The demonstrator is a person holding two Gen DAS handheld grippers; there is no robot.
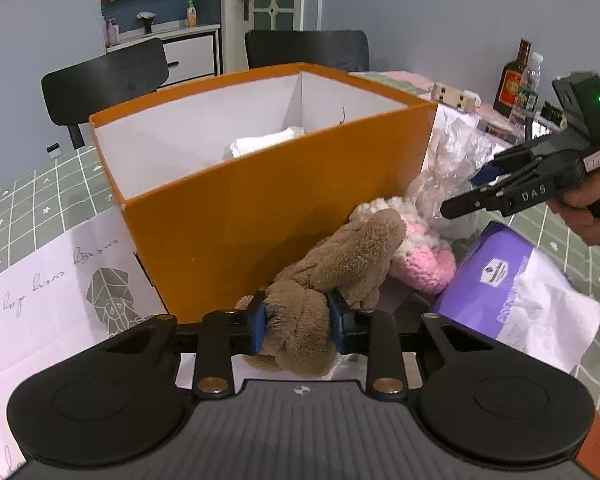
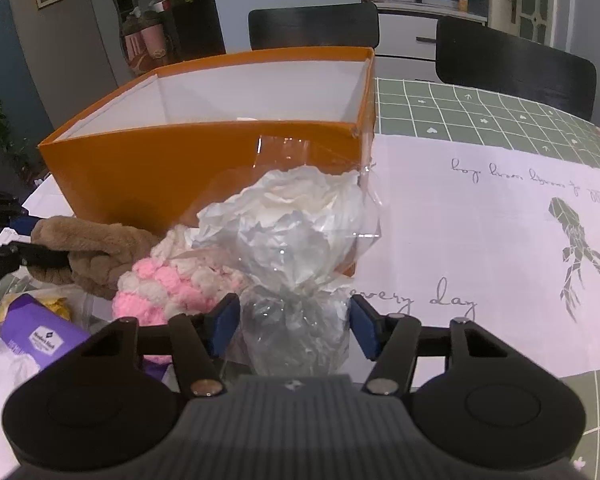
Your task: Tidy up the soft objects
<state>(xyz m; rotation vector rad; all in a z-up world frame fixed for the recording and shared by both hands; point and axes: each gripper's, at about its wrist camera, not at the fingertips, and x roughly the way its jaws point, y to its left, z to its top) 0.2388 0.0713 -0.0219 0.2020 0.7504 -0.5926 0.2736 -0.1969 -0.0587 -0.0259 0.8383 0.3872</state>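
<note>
A brown plush toy lies against the front of the orange box, and my left gripper is shut on its lower part, both blue pads pressed into the fur. A clear plastic bag of white stuffing stands beside the box. My right gripper has its pads against the two sides of the bag's lower end. A pink and white knitted piece lies between toy and bag. Something white and soft lies inside the box. In the left wrist view my right gripper sits at the bag.
A purple tissue pack with a white sheet sticking out lies at the right. Bottles stand at the back right. White printed paper covers the green checked tablecloth. Black chairs stand behind the table.
</note>
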